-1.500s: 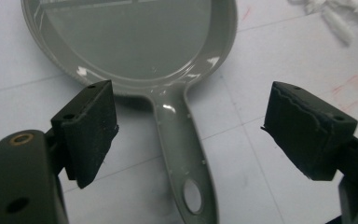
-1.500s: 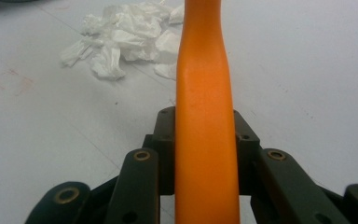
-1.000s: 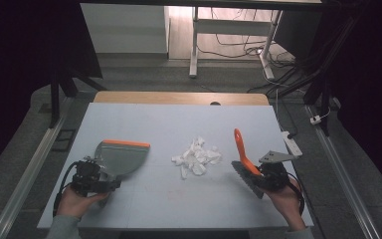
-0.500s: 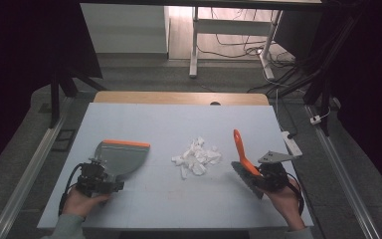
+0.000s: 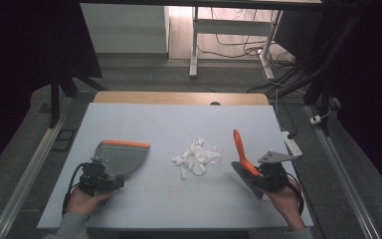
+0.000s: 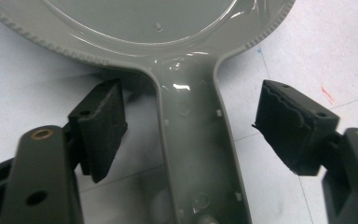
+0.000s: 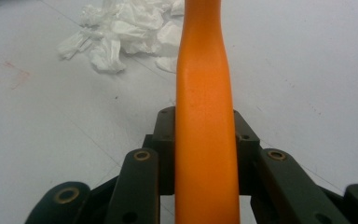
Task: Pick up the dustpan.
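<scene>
Grey plastic dustpan [image 6: 182, 154] handle runs straight up between your left gripper's [image 6: 189, 130] jaws, which have just been closing but don't yet touch it, its pan lying left of the paper scraps [image 5: 197, 158], while your right gripper [image 7: 205, 135] clamps the orange brush [image 7: 205, 116].

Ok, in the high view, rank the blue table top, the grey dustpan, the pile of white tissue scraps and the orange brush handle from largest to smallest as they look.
1. blue table top
2. grey dustpan
3. pile of white tissue scraps, which looks a little smaller than the dustpan's pan
4. orange brush handle, long but thin
</scene>
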Demonstrator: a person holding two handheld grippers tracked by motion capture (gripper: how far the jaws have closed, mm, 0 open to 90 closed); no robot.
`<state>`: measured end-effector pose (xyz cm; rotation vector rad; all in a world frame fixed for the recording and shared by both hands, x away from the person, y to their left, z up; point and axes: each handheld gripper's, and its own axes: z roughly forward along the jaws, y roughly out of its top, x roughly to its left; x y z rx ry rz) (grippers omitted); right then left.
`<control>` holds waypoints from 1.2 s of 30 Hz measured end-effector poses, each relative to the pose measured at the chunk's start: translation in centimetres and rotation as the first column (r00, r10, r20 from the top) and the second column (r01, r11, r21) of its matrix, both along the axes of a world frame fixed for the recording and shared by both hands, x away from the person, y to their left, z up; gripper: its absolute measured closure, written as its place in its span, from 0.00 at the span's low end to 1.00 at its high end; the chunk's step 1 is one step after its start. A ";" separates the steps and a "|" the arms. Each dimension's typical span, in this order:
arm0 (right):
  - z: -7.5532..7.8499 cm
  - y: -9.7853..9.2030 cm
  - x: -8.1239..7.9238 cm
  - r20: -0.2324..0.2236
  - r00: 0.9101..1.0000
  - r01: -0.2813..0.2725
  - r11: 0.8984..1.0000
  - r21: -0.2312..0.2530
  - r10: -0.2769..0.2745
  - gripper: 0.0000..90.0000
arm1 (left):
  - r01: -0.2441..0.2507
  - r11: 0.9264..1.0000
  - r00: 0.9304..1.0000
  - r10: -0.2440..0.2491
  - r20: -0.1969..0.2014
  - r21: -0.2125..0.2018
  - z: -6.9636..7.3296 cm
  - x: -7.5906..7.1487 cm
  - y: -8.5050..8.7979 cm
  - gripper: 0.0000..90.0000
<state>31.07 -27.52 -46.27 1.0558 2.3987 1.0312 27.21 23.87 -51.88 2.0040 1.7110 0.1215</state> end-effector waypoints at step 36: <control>0.0 0.0 0.0 0.004 1.000 0.002 1.000 -0.004 -0.002 0.78 | -0.068 0.997 0.997 0.069 0.022 -0.048 -0.5 0.4 0.2 0.67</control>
